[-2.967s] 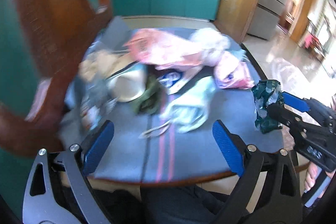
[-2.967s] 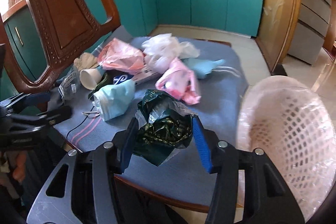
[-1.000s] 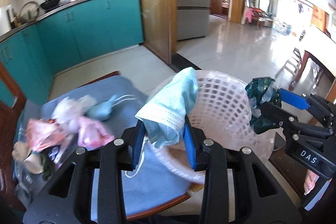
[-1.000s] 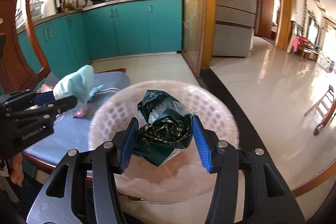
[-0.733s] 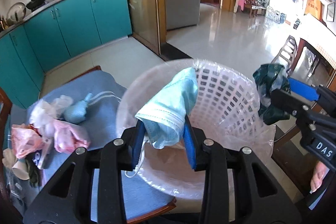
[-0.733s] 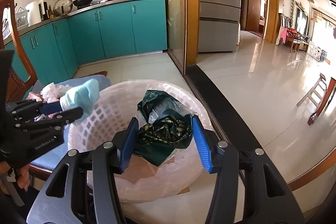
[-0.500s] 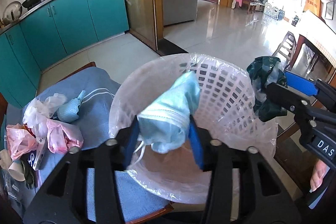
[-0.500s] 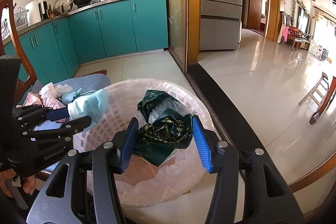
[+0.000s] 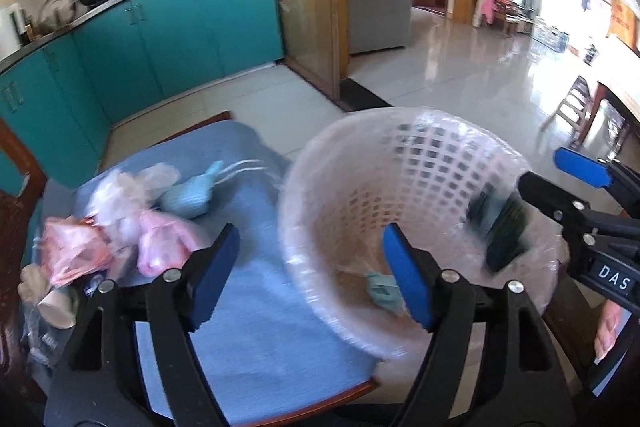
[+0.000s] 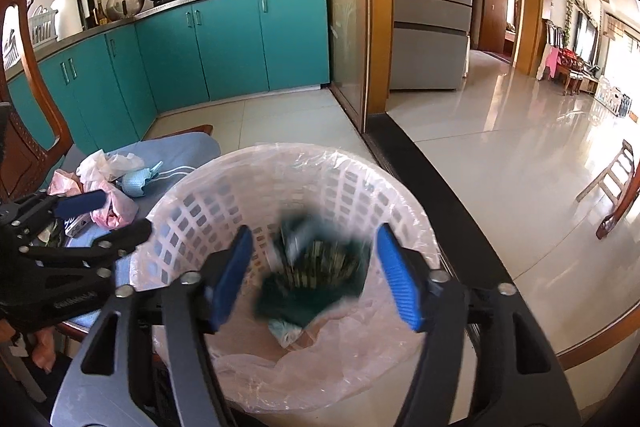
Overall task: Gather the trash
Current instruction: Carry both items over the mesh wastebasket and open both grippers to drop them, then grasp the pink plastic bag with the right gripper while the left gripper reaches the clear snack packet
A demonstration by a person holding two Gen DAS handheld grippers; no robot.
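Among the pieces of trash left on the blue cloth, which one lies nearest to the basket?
The light blue face mask with white ear loops lies closest to the basket; the pink bags and white bag sit farther left.

Pink lattice basket (image 10: 224, 203); teal cabinets (image 10: 224, 43).

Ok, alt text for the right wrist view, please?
A blurred dark green wrapper drops between the right gripper's open fingers, which have just been opening, into a bag-lined white basket. More trash lies on the blue cloth at left.
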